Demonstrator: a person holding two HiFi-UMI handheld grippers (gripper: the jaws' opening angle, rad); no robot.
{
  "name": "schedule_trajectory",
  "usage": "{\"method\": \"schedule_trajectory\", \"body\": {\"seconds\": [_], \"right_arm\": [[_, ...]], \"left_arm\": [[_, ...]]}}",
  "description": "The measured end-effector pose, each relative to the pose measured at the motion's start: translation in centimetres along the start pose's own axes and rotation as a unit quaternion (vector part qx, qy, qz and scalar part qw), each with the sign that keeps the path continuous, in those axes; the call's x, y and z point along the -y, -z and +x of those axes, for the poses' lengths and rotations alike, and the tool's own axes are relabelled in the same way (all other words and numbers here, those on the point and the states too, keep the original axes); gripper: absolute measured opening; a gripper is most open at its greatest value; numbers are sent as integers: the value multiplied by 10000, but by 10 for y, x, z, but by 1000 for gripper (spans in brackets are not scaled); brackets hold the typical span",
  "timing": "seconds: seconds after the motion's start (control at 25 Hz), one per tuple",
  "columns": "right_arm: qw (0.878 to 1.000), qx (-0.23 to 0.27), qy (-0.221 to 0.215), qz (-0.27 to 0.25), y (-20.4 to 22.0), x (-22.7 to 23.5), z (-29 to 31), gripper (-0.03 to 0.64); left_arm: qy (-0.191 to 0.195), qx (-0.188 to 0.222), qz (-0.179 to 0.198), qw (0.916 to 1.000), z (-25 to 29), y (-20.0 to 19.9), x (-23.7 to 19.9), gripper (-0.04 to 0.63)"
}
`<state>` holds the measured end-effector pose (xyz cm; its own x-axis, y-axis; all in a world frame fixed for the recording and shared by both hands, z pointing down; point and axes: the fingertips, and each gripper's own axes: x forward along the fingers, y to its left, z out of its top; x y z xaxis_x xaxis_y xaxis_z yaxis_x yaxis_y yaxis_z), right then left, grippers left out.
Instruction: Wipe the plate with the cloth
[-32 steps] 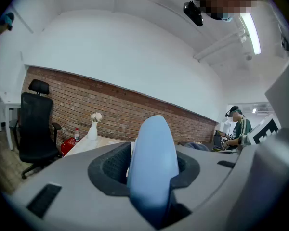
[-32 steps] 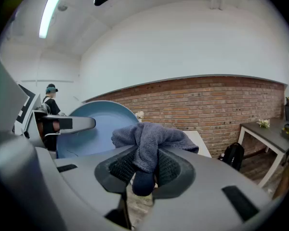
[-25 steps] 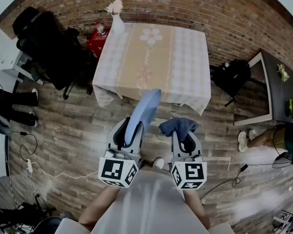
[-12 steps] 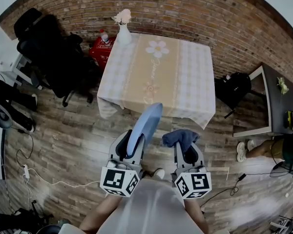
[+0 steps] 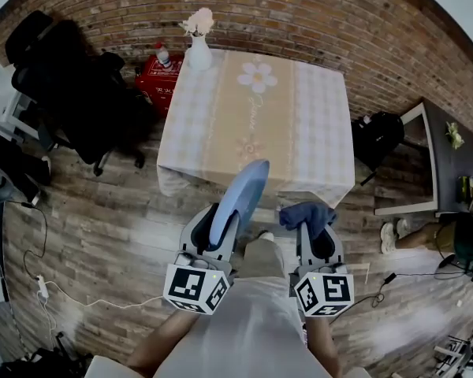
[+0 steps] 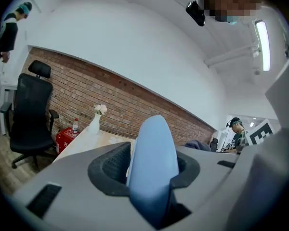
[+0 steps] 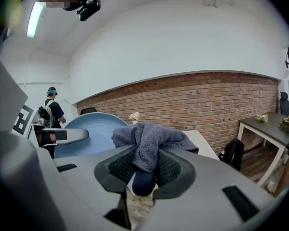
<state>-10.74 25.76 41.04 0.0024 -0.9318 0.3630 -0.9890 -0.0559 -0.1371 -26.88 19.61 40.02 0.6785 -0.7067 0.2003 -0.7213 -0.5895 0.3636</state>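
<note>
Both grippers (image 5: 221, 225) (image 5: 314, 233) abreast, clamping plate (image 5: 240, 195), cloth (image 5: 306, 213)

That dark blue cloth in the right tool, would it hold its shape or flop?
Probably floppy: the cloth bunches and droops over the right tool that pinches it. Its nap looks like towelling, so likely light and not slippery.

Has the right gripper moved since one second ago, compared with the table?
Yes. The right gripper, shut on the cloth, has come nearer the table: the strip of floor between the cloth and the table's hanging edge has almost closed in the head view.
</note>
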Motion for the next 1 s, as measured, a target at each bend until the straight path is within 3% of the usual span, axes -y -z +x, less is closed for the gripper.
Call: {"method": "schedule_trajectory", "body": {"seconds": [0.28,0.84,1.0], "right_arm": [[9999,-75,-9,73,-21,29,69,114],[9965,114,-812,-129,-132,150,223,114],[9930,132,-1167,-134,-148,176,255,114]], "left_arm": [[-67,-96,15,9999,76,-21,-20,156],[-519,76,16,9986,276,-89,8,156],[-645,222,-191,9975,314,-91,17,158]]}}
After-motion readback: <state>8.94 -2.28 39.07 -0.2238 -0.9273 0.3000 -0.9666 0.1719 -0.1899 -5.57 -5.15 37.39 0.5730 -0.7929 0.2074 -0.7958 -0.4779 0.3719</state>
